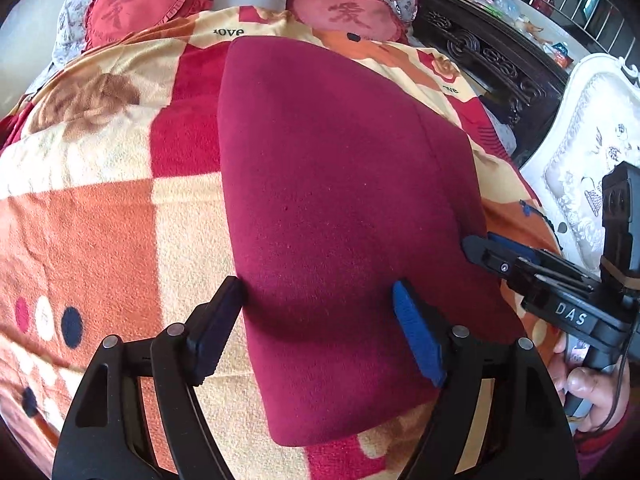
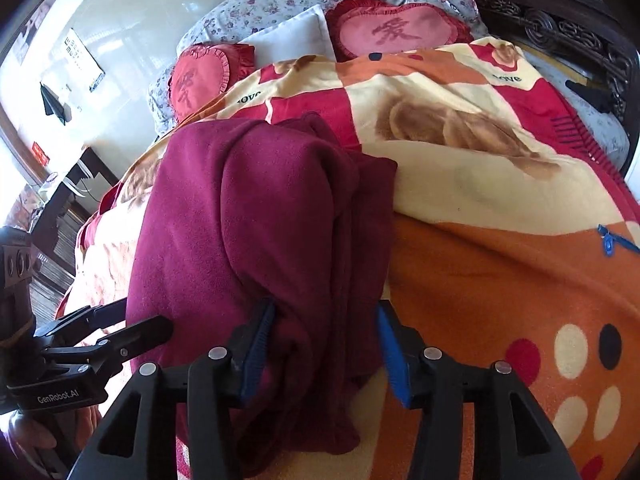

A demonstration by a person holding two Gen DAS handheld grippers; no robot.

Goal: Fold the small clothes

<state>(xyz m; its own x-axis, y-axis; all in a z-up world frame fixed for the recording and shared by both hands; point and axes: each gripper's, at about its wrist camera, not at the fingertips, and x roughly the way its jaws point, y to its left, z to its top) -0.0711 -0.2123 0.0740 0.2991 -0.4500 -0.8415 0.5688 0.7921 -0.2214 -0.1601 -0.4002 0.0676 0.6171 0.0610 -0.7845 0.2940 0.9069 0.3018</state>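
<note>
My left gripper and right gripper, both released, straddle the near end of the maroon garment, whose long axis runs away toward the blanket's far edge.

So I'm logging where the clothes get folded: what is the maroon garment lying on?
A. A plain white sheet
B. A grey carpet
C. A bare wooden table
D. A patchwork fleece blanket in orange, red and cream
D: the maroon garment lies spread on the orange, red and cream patchwork blanket, which shows around it in both wrist views, with heart-shaped red cushions beyond.
</note>
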